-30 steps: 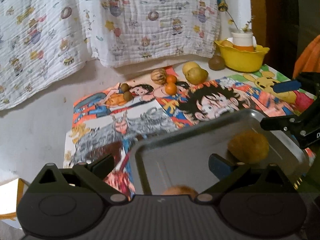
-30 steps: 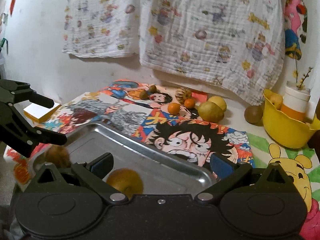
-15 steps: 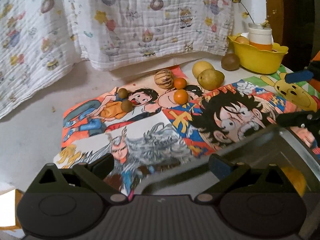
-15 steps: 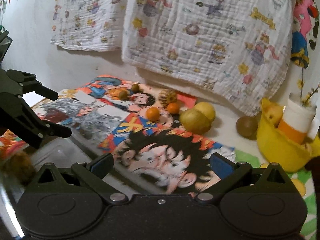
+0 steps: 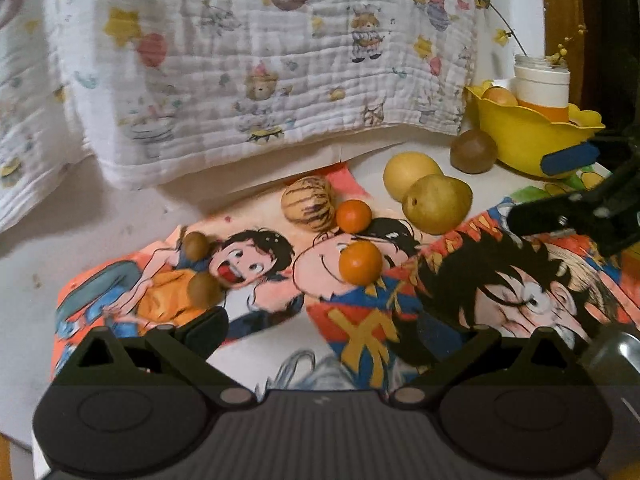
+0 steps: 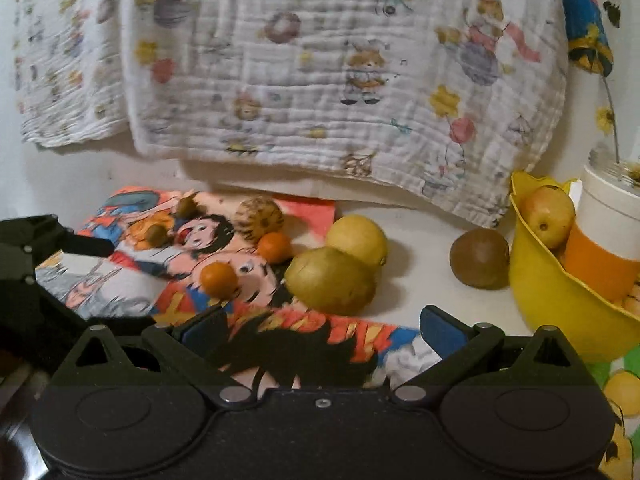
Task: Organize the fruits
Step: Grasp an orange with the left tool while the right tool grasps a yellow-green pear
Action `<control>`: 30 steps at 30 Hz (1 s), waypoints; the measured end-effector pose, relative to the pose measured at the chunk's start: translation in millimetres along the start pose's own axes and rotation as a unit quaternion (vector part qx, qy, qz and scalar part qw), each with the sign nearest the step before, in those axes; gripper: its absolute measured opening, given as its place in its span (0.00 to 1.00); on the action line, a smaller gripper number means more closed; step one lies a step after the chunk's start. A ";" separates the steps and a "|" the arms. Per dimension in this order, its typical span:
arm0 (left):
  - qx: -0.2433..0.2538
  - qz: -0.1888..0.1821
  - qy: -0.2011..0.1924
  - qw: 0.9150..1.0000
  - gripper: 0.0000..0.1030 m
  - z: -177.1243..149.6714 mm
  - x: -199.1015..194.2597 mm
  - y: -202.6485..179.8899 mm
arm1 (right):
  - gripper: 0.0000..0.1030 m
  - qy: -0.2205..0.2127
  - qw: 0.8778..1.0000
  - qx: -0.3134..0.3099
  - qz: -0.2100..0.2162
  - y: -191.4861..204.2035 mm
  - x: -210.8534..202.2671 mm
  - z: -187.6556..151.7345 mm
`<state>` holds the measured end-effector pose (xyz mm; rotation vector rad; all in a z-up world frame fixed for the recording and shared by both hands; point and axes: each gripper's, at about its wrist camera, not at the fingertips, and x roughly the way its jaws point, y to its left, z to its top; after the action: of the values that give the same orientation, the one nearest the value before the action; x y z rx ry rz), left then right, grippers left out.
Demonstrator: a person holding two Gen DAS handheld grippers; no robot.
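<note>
Fruits lie on a cartoon-print mat (image 5: pixel 500 288). Two small oranges (image 5: pixel 360 262) (image 5: pixel 353 216), a striped melon (image 5: pixel 307 204), two small brown fruits (image 5: pixel 204 288) (image 5: pixel 196 245), two yellow-green pears (image 5: pixel 436 204) (image 5: pixel 412 174) and a brown round fruit (image 5: pixel 474 151). My left gripper (image 5: pixel 340 332) is open and empty, short of the near orange. My right gripper (image 6: pixel 320 330) is open and empty, just short of the nearer pear (image 6: pixel 330 280). The near orange also shows in the right wrist view (image 6: pixel 218 278). A corner of the metal tray (image 5: pixel 616 352) shows at lower right.
A yellow bowl (image 6: pixel 560 304) at the right holds a pear (image 6: pixel 548 216) and a white-and-orange cup (image 6: pixel 608 240) with a twig. A printed cloth (image 5: pixel 260 60) hangs on the wall behind. Each gripper shows at the edge of the other's view (image 5: pixel 580 216) (image 6: pixel 36 248).
Both grippers have moved forward from over the metal tray toward the fruits. The tray and the fruit in it have dropped almost out of view. Both stay open.
</note>
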<state>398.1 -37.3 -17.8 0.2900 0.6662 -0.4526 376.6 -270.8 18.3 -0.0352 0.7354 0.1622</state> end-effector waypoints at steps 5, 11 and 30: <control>-0.001 -0.013 -0.005 1.000 0.99 4.7 18.9 4.9 | 0.99 -0.001 1.000 0.008 0.003 -6.2 25.0 11.5; 0.015 -0.030 -0.012 0.999 0.92 12.6 35.7 0.6 | 0.94 0.016 0.999 0.035 0.003 -16.1 51.3 17.0; 0.010 -0.060 -0.001 0.998 0.41 20.2 63.0 -6.7 | 0.73 0.041 0.993 0.109 0.037 -29.9 90.0 18.2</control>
<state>449.3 -70.5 -44.3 0.2688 0.6803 -0.5734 459.2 -286.5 -29.4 0.1935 0.8344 0.1510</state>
